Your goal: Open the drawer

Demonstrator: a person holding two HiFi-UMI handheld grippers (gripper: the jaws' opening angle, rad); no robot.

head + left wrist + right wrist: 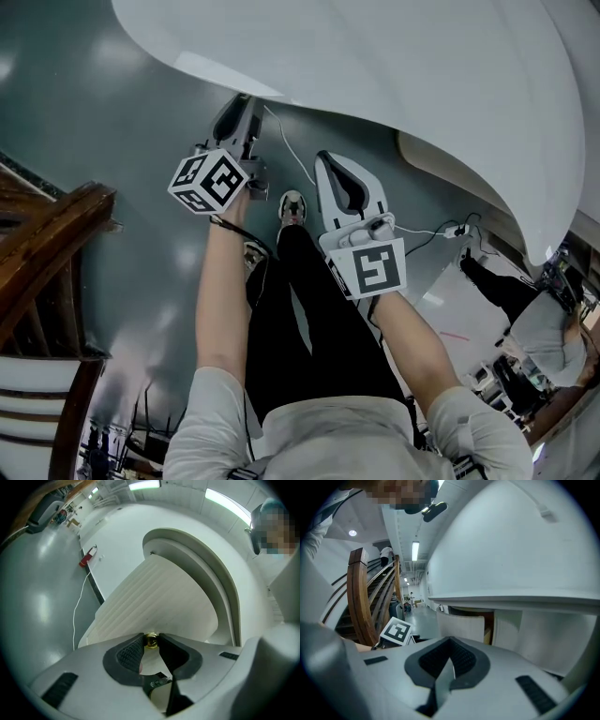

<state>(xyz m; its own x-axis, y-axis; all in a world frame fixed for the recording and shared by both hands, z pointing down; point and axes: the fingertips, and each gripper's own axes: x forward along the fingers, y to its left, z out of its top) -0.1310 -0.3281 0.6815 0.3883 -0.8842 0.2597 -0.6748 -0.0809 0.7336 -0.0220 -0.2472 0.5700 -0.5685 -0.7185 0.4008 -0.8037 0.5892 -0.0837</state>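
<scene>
1. The left gripper (151,637) is clenched on a small brass knob (151,641). Its two black ribbed fingers (130,652) press on the knob from either side, right at their tips.
2. The knob sits on the white ribbed front of the drawer (159,597). That front fills the view straight ahead of the left fingers and touches nothing but the knob between them.
3. The drawer hangs under the rim of a white round table (422,75). In the head view the left gripper (240,103) reaches in just beneath that rim, and the knob itself cannot be seen there.
4. The right gripper (450,653) has its fingers closed together with nothing between them.
5. From the right gripper view the drawer front (461,626) lies ahead of the right fingers and a little to their left, well clear of them. A brown gap shows beside it under the table (511,550).
6. In the head view the right gripper (330,167) hangs beside the left one, apart from it, over the grey floor (112,112).
</scene>
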